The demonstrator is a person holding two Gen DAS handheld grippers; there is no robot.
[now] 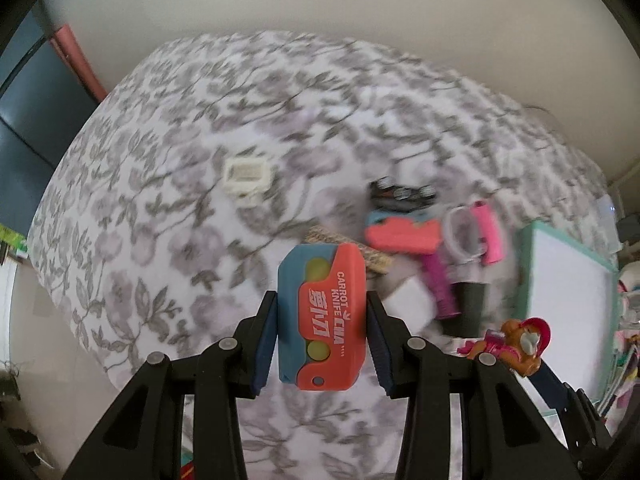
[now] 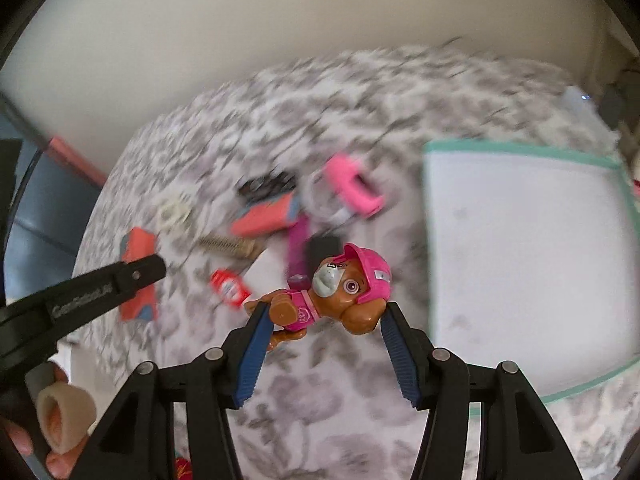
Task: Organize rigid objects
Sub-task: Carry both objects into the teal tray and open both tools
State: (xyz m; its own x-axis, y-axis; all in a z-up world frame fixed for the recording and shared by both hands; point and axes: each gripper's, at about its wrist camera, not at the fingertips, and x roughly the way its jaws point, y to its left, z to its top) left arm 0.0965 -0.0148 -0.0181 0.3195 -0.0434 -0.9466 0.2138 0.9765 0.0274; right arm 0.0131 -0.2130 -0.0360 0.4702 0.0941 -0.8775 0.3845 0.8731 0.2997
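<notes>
Two items lifted, none in the tray yet. Left claw (image 1: 322,320) is clamped on the carrot knife (image 1: 322,316), held above the bed (image 1: 160,140). Right claw (image 2: 324,320) grips the pup toy (image 2: 340,296) end to end, in the air just left of the empty tray (image 2: 520,240). Pile (image 1: 432,236) left between them: second knife, pink bits, cream piece (image 1: 246,178). Tray path looks clear.

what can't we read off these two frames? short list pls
- Pile behind the carrot knife toy: motion-blurred in the left wrist view; the black item can't be identified.
- Same pile in the right wrist view: smeared, and the red-and-white piece has an unreadable label.
- White tray: cut off at the right edge, full extent unknown.
- Dog figure: its far side is hidden, so the right gripper contact there is unclear.
</notes>
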